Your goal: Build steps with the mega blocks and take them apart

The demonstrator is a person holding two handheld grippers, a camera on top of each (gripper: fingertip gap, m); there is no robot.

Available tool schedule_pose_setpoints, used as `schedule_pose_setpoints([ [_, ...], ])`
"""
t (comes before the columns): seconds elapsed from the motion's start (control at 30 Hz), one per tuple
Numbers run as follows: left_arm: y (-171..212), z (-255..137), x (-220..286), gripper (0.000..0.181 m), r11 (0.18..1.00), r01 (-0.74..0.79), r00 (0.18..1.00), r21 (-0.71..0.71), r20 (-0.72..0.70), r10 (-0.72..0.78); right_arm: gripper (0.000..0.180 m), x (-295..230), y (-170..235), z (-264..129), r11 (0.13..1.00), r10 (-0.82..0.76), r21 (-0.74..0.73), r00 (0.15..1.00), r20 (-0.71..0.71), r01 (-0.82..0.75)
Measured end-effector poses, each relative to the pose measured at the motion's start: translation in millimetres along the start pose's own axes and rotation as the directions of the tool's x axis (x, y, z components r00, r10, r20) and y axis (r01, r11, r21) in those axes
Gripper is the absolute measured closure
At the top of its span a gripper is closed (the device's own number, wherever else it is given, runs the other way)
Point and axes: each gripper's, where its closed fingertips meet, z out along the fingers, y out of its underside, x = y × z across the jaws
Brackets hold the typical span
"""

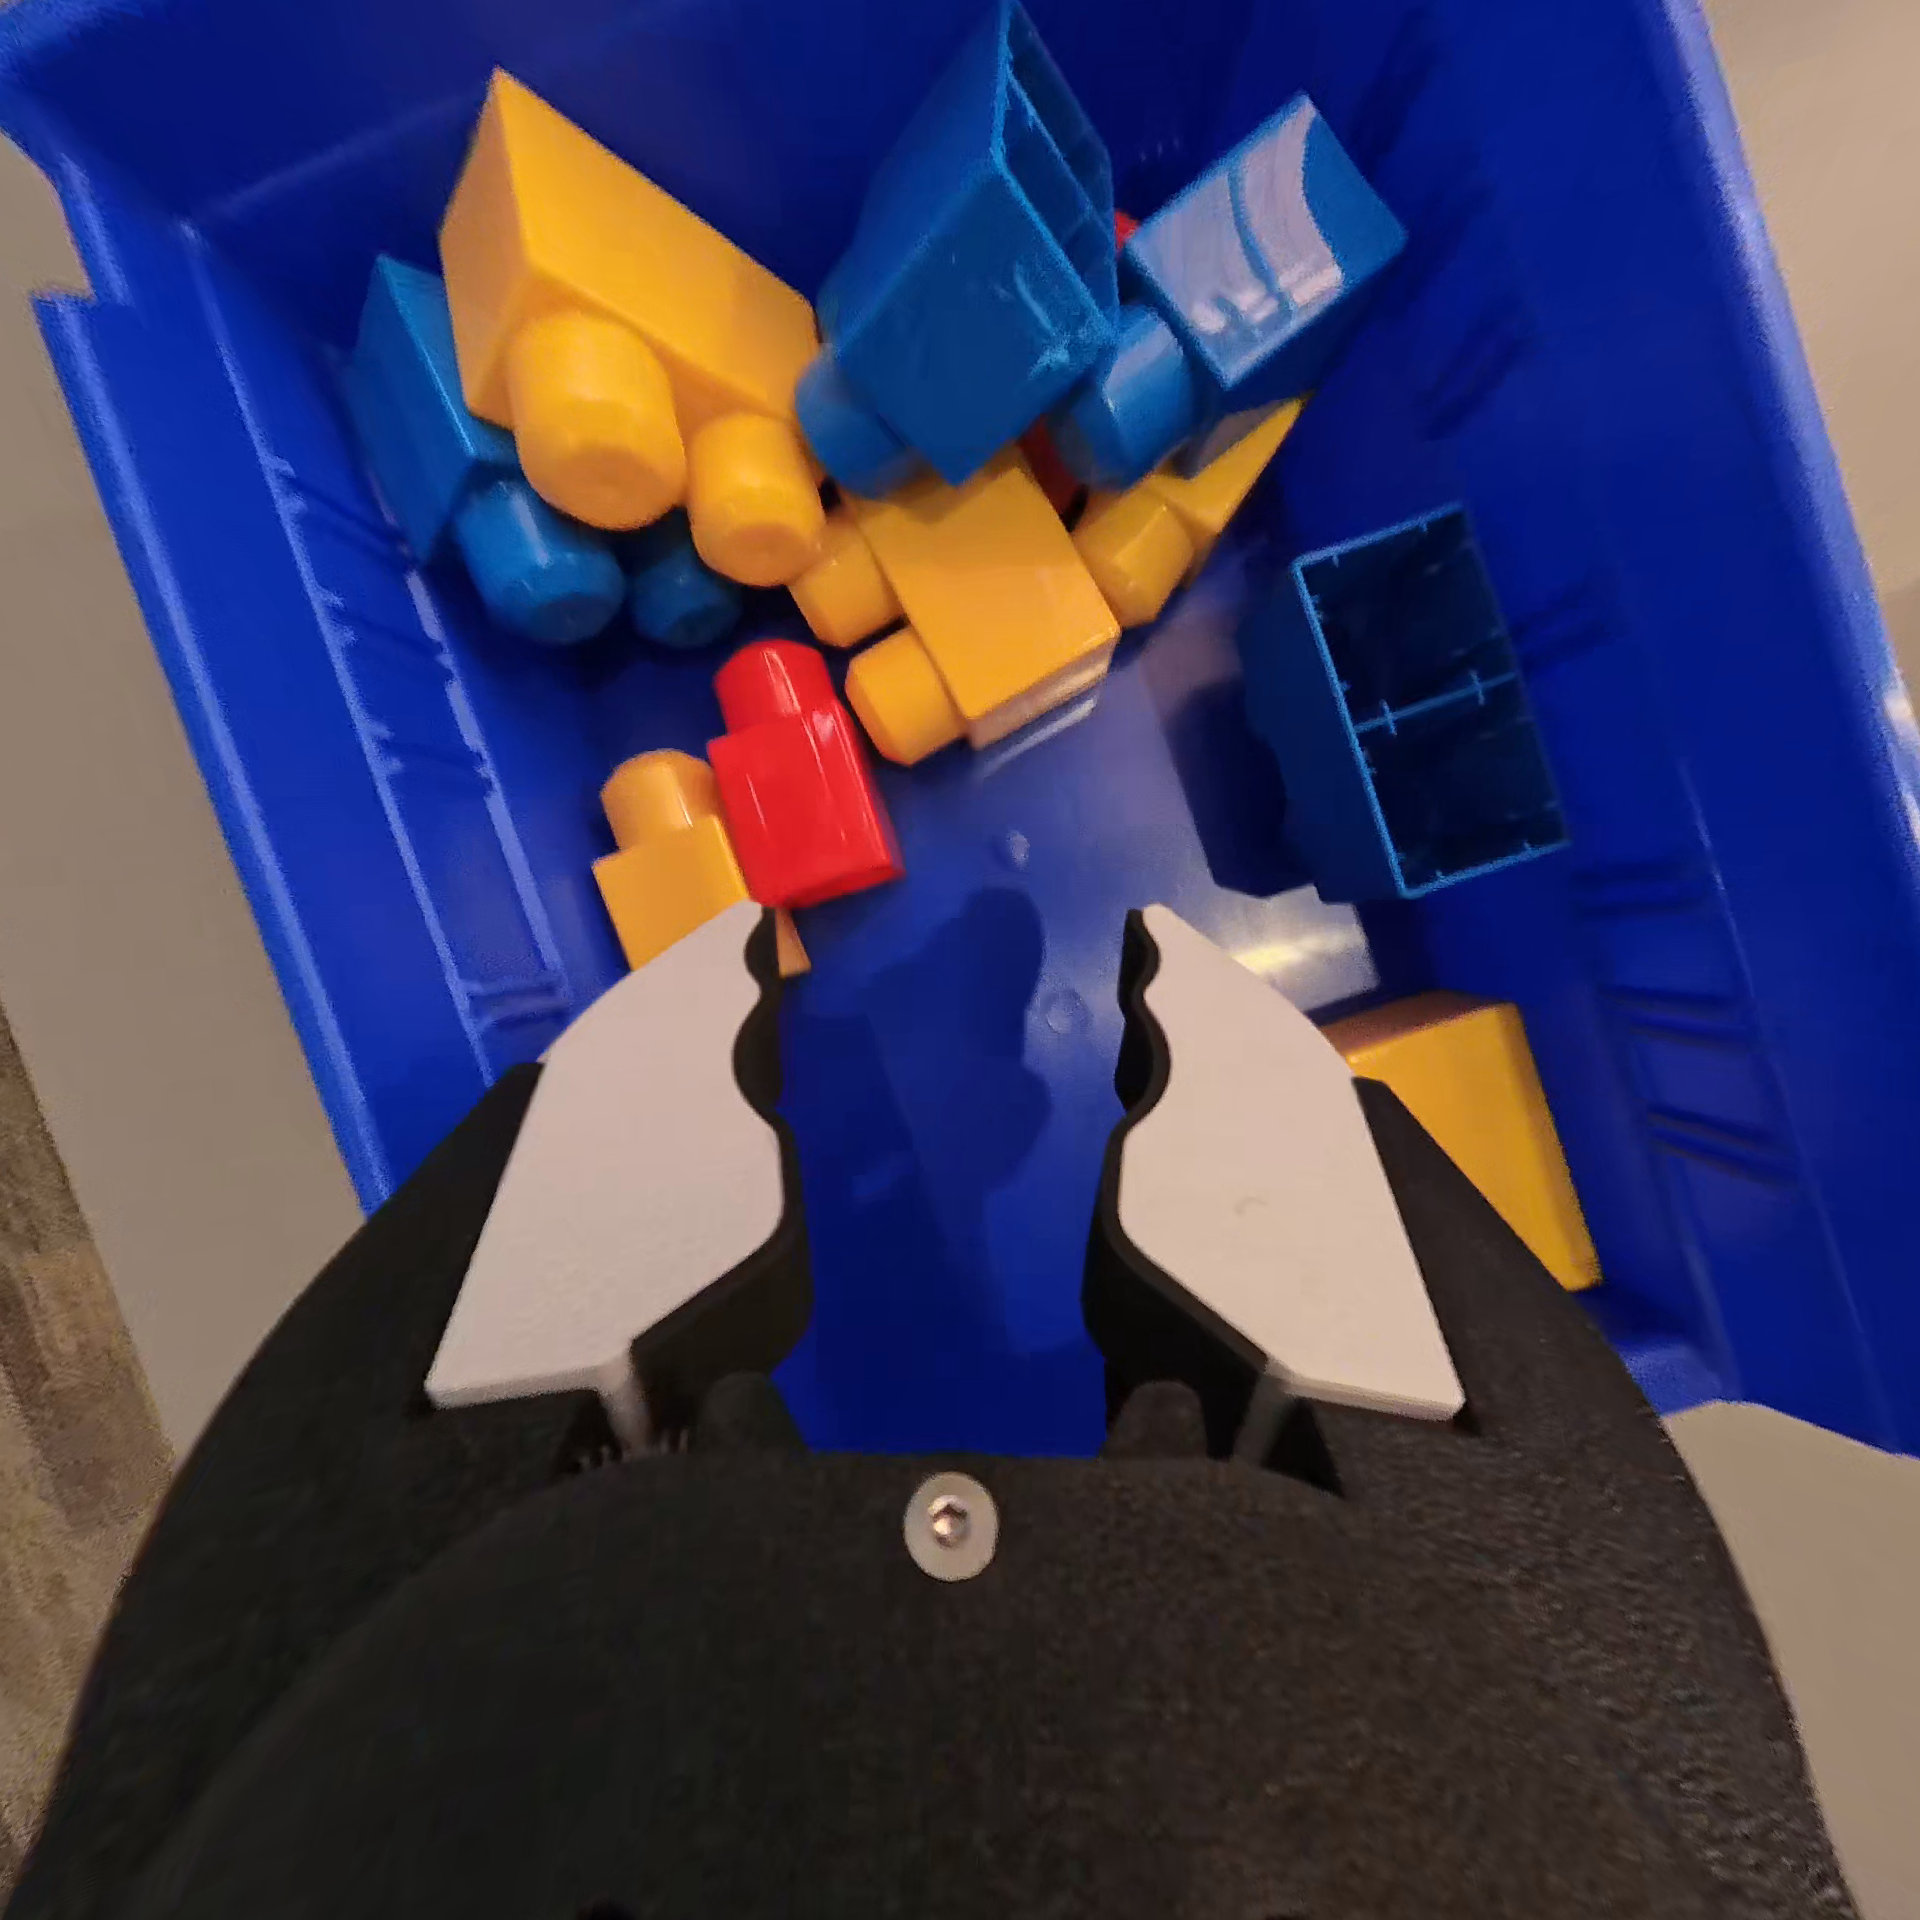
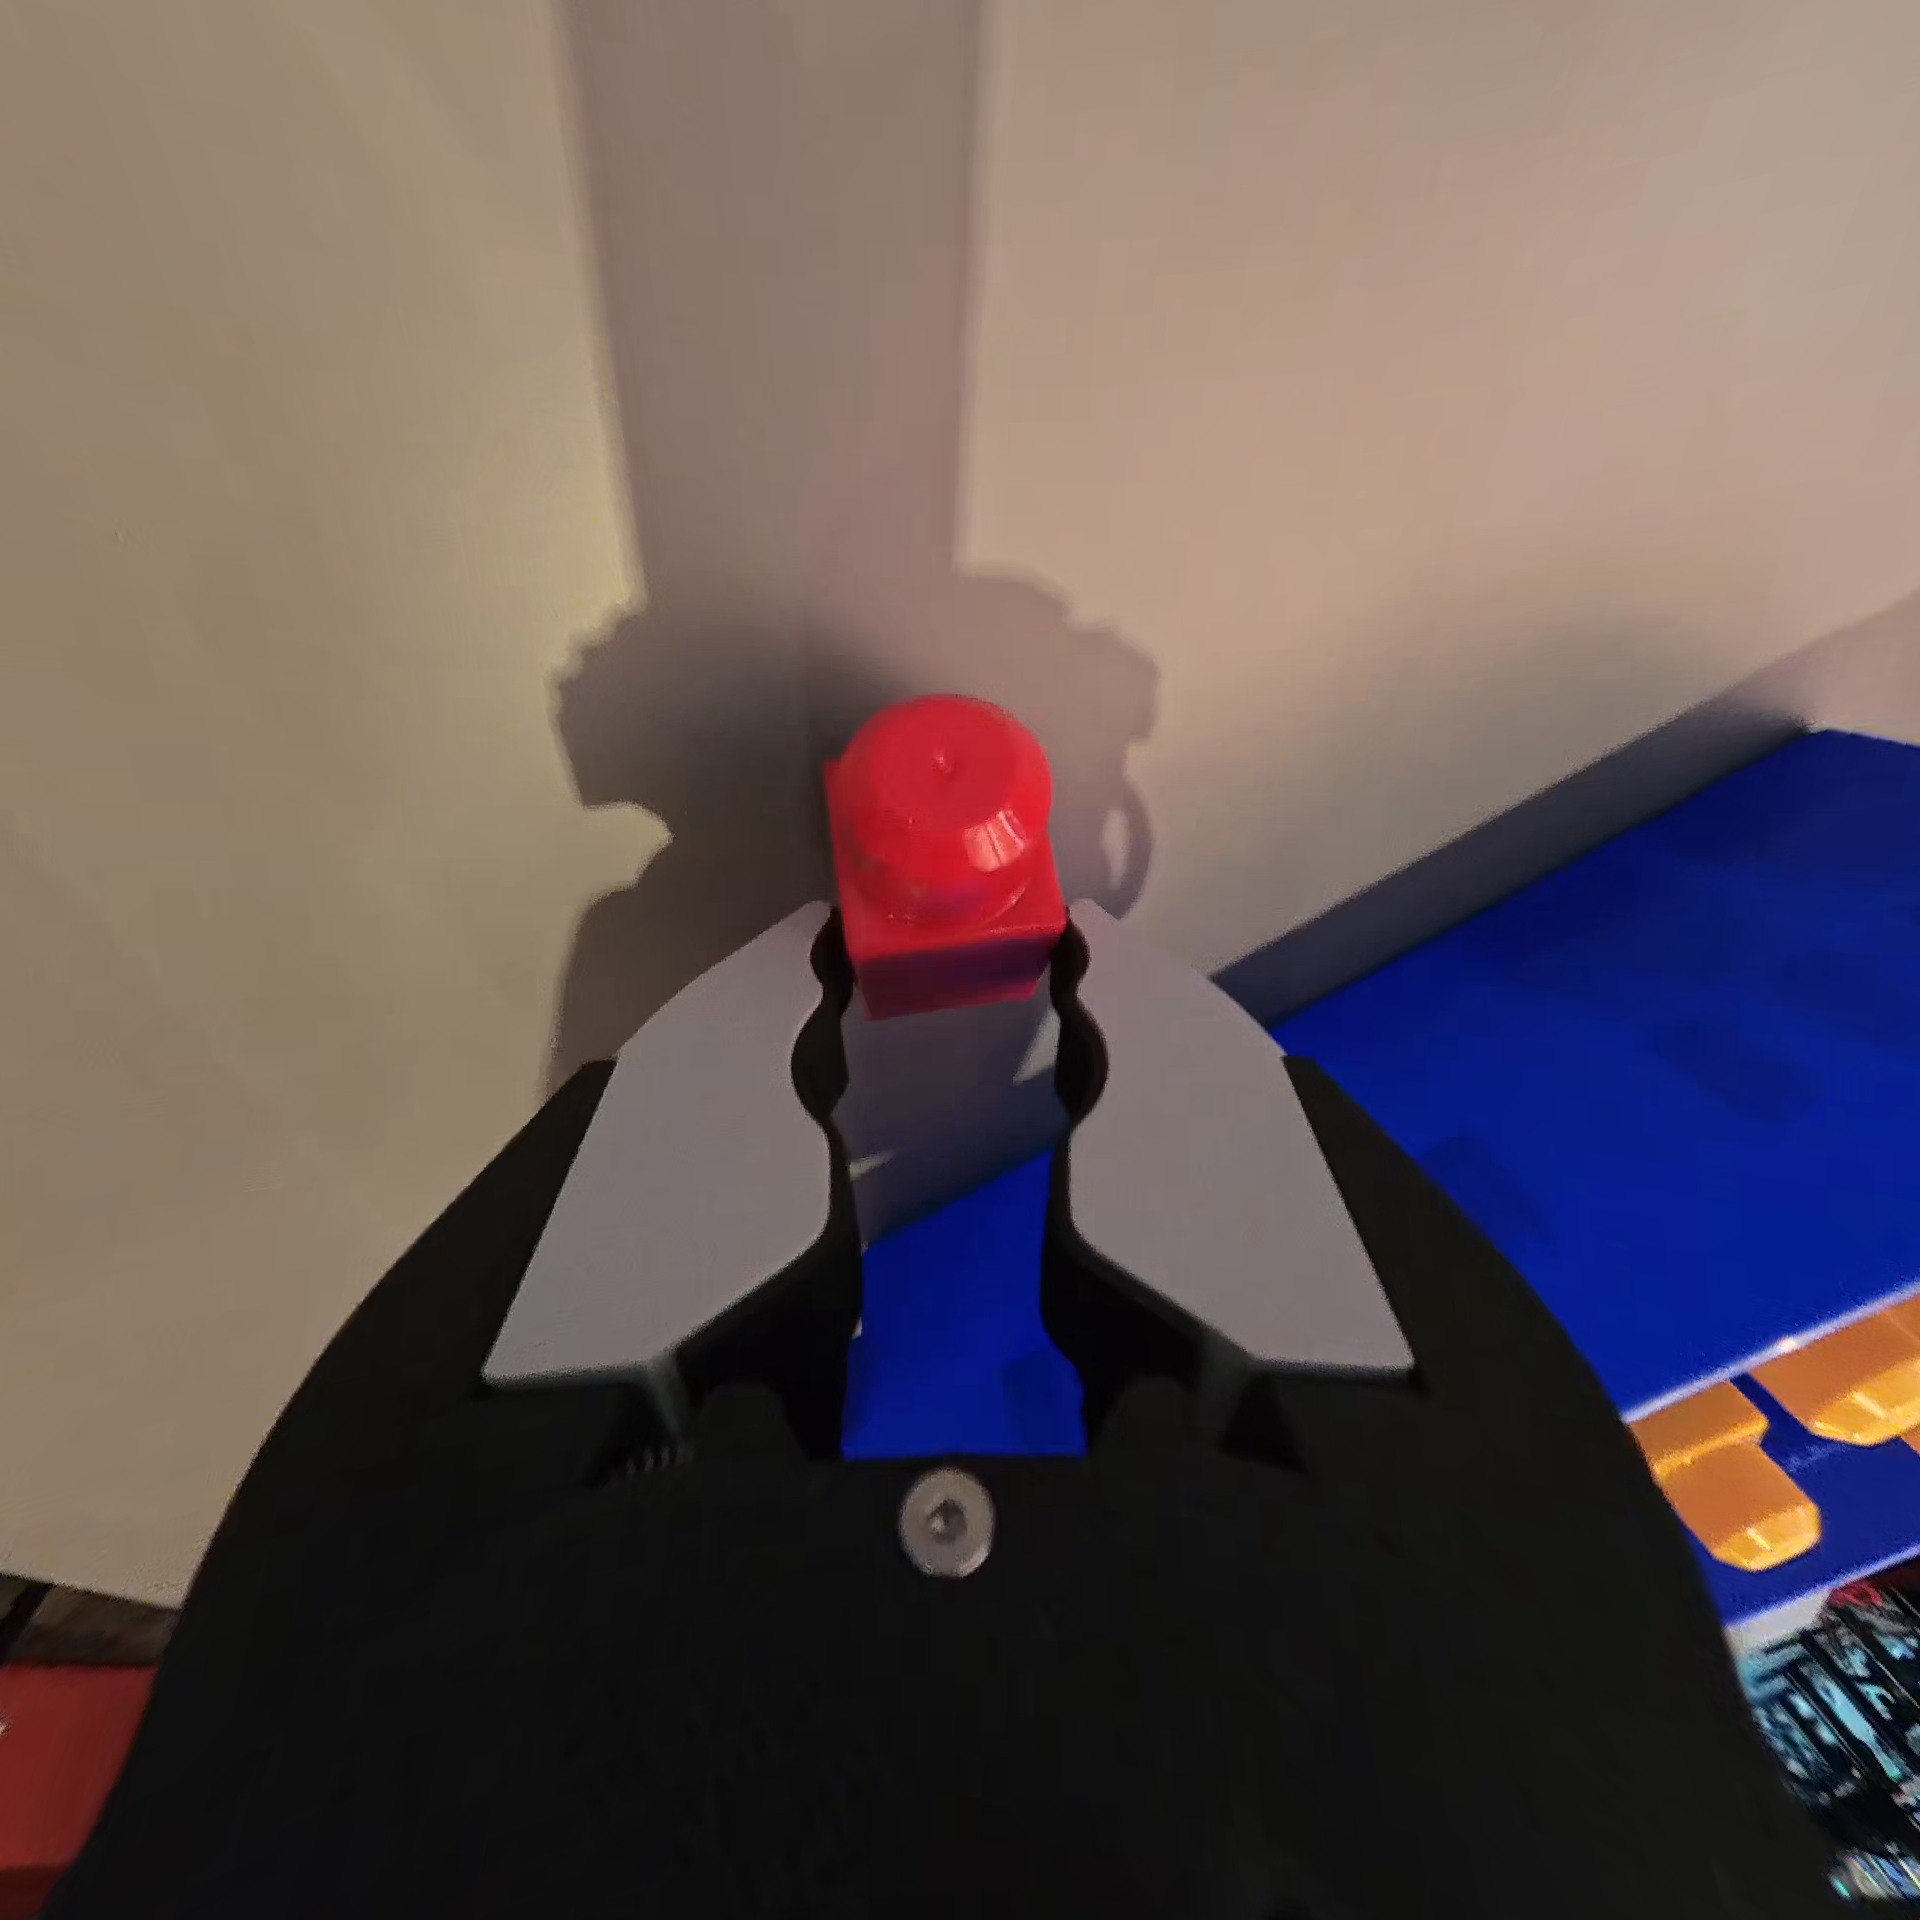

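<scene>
Red block (image 2: 948, 862) pinched only at right gripper (image 2: 948, 940) tips; may twist out. Left gripper (image 1: 948, 940) spread, empty over bin (image 1: 312, 727); could snag piled blocks (image 1: 644, 343).

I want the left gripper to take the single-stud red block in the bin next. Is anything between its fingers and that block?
Nothing visible blocks it. The left gripper is open over bare bin floor; the red block lies ahead and left, a yellow block touching its left side beside the left fingertip.

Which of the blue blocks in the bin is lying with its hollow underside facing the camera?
The blue block alone by the bin's right wall; the others show studs or sides.
</scene>
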Motion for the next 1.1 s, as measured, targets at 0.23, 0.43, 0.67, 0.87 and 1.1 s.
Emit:
schedule_pose_setpoints([
  [0.23,-56,9,-4,0.119,0.959,-0.258,0.960,0.115,0.147,0.240,0.141,-4,-14,9,0.999,-0.012,0.042,0.999,0.031,0.011],
  [0.43,-91,29,10,0.117,0.824,-0.551,0.828,0.134,0.211,0.519,0.136,-6,-20,3,0.995,0.013,0.096,0.996,0.086,-0.021],
  [0.67,-89,56,-1,0.127,0.774,-0.632,0.756,-0.012,0.209,0.620,0.132,-1,-27,-27,0.974,0.007,0.225,0.996,0.092,-0.027],
  [0.87,-91,64,-6,0.144,0.748,-0.661,0.716,-0.060,0.250,0.652,0.132,0,-27,-36,0.966,-0.008,0.259,0.996,0.092,-0.016],
  [1.1,-126,-4,8,0.144,0.865,-0.392,0.918,0.314,0.193,0.347,0.132,7,-30,-51,0.944,0.009,0.327,0.997,0.072,-0.032],
])
